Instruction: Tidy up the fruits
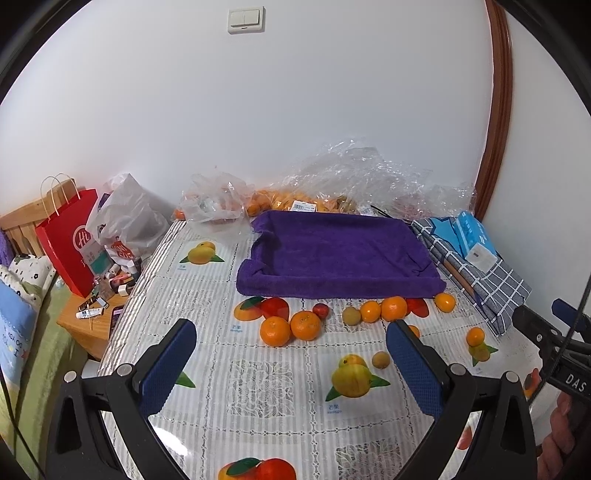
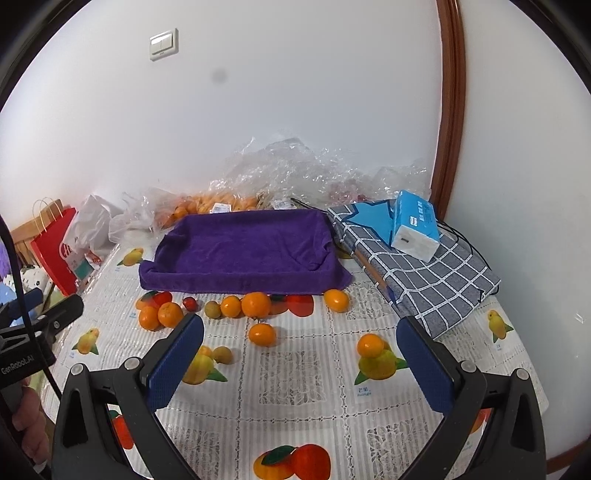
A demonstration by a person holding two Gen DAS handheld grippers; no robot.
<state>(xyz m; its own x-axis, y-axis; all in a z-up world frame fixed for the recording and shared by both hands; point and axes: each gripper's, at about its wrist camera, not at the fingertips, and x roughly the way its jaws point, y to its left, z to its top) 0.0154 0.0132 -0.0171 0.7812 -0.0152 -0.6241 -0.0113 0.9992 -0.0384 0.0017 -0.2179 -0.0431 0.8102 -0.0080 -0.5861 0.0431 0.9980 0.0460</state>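
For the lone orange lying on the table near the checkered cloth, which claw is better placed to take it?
The right claw, probably. Its open jaws face that lone orange, which lies inside their span. For the left claw, the orange lies outside its right finger.

A plush purple towel (image 1: 338, 254) looks matt and fuzzy. The table (image 1: 266, 373) wears a glossy, lace-patterned plastic cover. At twelve o'clock, crinkled clear plastic bags (image 1: 354, 173) glint. The mandarins (image 1: 275, 331) have dimpled, slightly shiny peel. The checked fabric (image 2: 428, 273) is matt.

white wall (image 1: 295, 110) with light switch (image 1: 246, 19), brown door frame (image 1: 500, 110).
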